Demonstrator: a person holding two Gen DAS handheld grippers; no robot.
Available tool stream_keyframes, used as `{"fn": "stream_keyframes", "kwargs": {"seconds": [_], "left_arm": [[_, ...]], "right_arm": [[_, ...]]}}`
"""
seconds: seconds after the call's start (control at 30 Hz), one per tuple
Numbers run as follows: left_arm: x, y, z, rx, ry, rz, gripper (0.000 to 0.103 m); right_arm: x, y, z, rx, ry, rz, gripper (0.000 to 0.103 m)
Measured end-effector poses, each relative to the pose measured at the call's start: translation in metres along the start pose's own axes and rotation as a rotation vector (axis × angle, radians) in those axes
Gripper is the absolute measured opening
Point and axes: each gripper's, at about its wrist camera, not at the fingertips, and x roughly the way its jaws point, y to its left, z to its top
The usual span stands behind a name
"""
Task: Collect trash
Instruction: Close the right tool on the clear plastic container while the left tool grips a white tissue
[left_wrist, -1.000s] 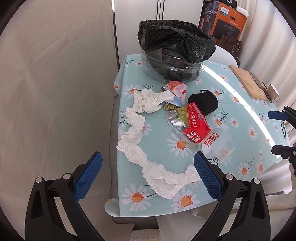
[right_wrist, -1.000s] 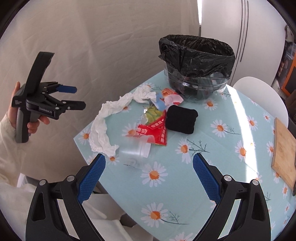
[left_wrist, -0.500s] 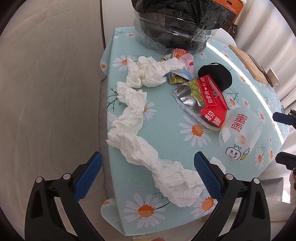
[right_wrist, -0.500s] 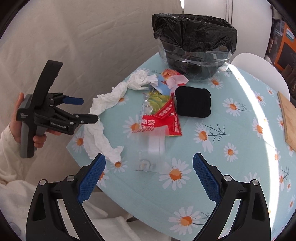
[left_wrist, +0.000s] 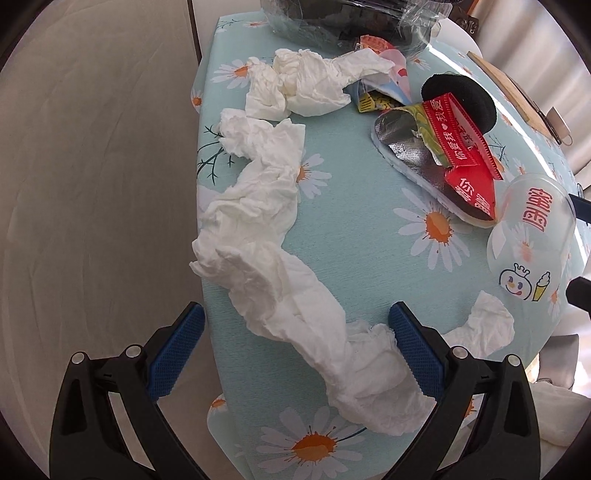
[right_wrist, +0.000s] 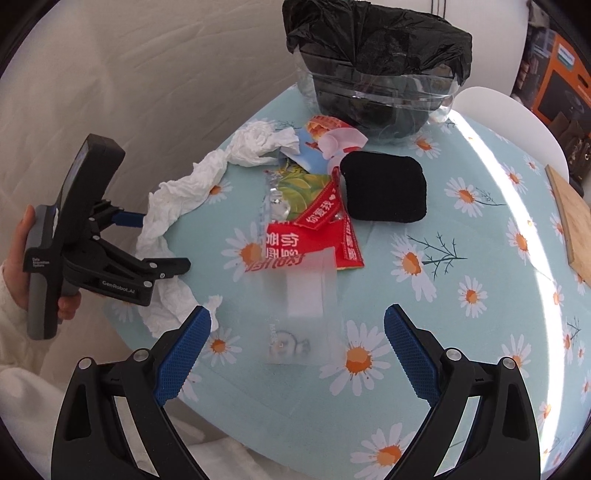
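On the bench: I see crumpled tissue trailing along its left edge (wrappers beside it).
Left gripper: spread, straddling the tissue's near end, possibly touching.
Right gripper: spread, over a clear cup.

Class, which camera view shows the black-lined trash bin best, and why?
The right wrist view: the trash bin appears nearly whole there, with its black liner draped over the rim and its clear wall showing. The left wrist view catches only its lower edge, cut off at the top of the picture.
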Motion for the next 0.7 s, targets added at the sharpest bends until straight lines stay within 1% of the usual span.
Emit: {"fn": "stream_keyframes", "kwargs": {"seconds": [0.07, 0.1, 0.17, 0.2, 0.23, 0.27, 0.3, 0.37, 0.4, 0.43, 0.47, 0.6, 0.67, 0.7], "left_arm": [[0.002, 0.004, 0.0, -0.019, 0.01, -0.024, 0.098], [0.004, 0.008, 0.0, -0.036, 0.021, -0.044, 0.098], [0.01, 0.019, -0.001, -0.106, 0.06, -0.107, 0.098], [0.013, 0.025, -0.002, -0.147, 0.08, -0.141, 0.098], [0.016, 0.029, -0.004, -0.174, 0.091, -0.165, 0.099], [0.016, 0.031, -0.006, -0.183, 0.09, -0.173, 0.099], [0.016, 0.03, -0.007, -0.18, 0.085, -0.172, 0.099], [0.016, 0.031, -0.008, -0.186, 0.086, -0.174, 0.099], [0.017, 0.031, -0.008, -0.189, 0.09, -0.177, 0.099], [0.017, 0.032, -0.008, -0.189, 0.094, -0.178, 0.099], [0.017, 0.031, -0.008, -0.185, 0.096, -0.175, 0.099], [0.011, 0.025, -0.006, -0.159, 0.088, -0.139, 0.095], [0.008, 0.022, -0.005, -0.162, 0.084, -0.115, 0.093], [0.007, 0.022, -0.004, -0.168, 0.082, -0.105, 0.09]], "right_arm": [[0.008, -0.001, 0.001, 0.0, 0.048, 0.051, 0.089], [0.01, -0.003, 0.0, 0.019, 0.055, 0.048, 0.089], [0.013, -0.007, 0.0, 0.055, 0.07, 0.068, 0.089], [0.015, -0.008, 0.0, 0.076, 0.07, 0.082, 0.087], [0.016, -0.011, 0.0, 0.097, 0.064, 0.085, 0.081], [0.018, -0.013, 0.001, 0.112, 0.067, 0.087, 0.077], [0.021, -0.014, 0.002, 0.117, 0.076, 0.092, 0.074], [0.025, -0.012, 0.002, 0.101, 0.089, 0.096, 0.071], [0.026, -0.01, 0.003, 0.087, 0.09, 0.092, 0.066], [0.028, -0.008, 0.003, 0.077, 0.092, 0.089, 0.056], [0.03, -0.007, 0.002, 0.071, 0.1, 0.087, 0.05], [0.03, -0.007, 0.001, 0.07, 0.111, 0.089, 0.05], [0.028, -0.01, -0.001, 0.063, 0.111, 0.093, 0.05], [0.025, -0.012, -0.002, 0.057, 0.109, 0.094, 0.05]]}}
